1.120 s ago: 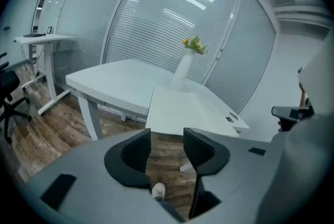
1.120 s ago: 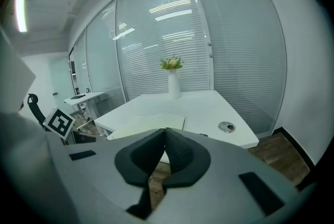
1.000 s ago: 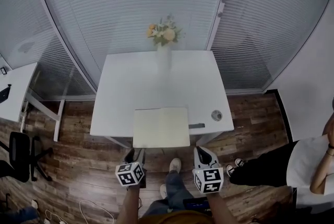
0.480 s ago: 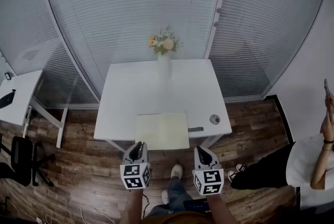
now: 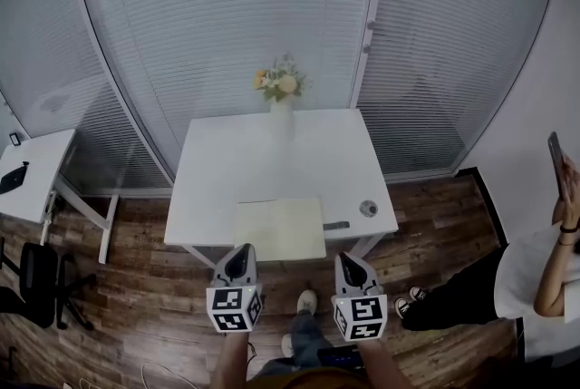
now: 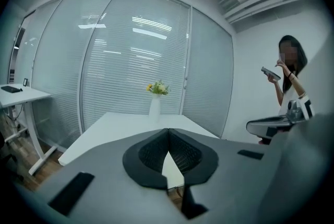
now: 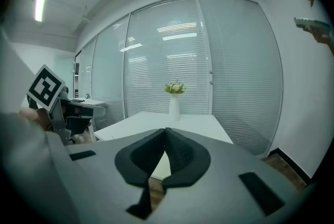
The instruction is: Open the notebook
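Head view is showing the notebook (image 5: 279, 228) lying flat at the near edge of the white table (image 5: 272, 151); the left gripper (image 5: 240, 253) and right gripper (image 5: 345, 260) are hovering just short of that edge, both with jaws pressed together, gripping nothing.

left claw (image 5: 239, 258): grey shell, black ribbed pads (image 6: 151, 154), black-and-white marker cube (image 5: 234, 308)
right claw (image 5: 345, 262): same grey shell, black pads, own marker cube (image 5: 362, 316)
legs: blue-grey trousers (image 5: 304, 337), light shoes (image 5: 306, 299)
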`<action>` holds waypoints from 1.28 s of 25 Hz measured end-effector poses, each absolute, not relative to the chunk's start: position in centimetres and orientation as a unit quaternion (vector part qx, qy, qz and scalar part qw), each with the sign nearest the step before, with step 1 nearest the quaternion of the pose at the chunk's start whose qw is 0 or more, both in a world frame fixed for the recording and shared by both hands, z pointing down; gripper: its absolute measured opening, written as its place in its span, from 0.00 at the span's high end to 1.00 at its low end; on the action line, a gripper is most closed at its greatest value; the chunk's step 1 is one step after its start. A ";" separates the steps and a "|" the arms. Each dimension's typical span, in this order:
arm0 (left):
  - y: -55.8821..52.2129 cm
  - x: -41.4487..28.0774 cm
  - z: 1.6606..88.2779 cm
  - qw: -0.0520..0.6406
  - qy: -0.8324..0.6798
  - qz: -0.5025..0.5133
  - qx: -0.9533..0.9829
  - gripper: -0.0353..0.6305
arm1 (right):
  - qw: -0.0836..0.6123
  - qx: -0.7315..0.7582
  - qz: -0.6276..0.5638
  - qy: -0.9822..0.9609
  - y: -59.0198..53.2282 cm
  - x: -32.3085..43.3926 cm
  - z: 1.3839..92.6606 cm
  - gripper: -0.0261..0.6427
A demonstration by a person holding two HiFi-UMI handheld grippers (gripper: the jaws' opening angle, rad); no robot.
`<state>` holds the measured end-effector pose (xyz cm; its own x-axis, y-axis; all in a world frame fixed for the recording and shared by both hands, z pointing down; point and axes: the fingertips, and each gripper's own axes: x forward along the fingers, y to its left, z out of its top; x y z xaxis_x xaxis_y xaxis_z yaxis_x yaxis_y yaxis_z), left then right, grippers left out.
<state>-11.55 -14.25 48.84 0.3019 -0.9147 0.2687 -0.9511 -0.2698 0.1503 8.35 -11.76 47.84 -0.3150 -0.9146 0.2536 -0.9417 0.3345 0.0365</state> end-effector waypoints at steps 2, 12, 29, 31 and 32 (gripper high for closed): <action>-14.1 -11.5 48.6 0.140 -0.586 0.064 0.795 0.91 | 0.115 0.574 0.057 -0.809 -11.6 8.3 47.7 0.94; -13.5 -11.3 48.5 0.138 -0.584 0.060 0.797 0.91 | 0.115 0.575 0.056 -0.808 -11.0 8.4 47.7 0.94; -13.6 -11.5 48.5 0.143 -0.581 0.054 0.799 0.91 | 0.121 0.577 0.052 -0.806 -10.9 8.4 47.6 0.94; -13.7 -11.5 48.5 0.143 -0.581 0.055 0.799 0.91 | 0.122 0.577 0.053 -0.805 -11.0 8.4 47.7 0.94; -13.8 -11.5 48.5 0.143 -0.581 0.055 0.799 0.91 | 0.122 0.577 0.053 -0.805 -11.0 8.4 47.7 0.94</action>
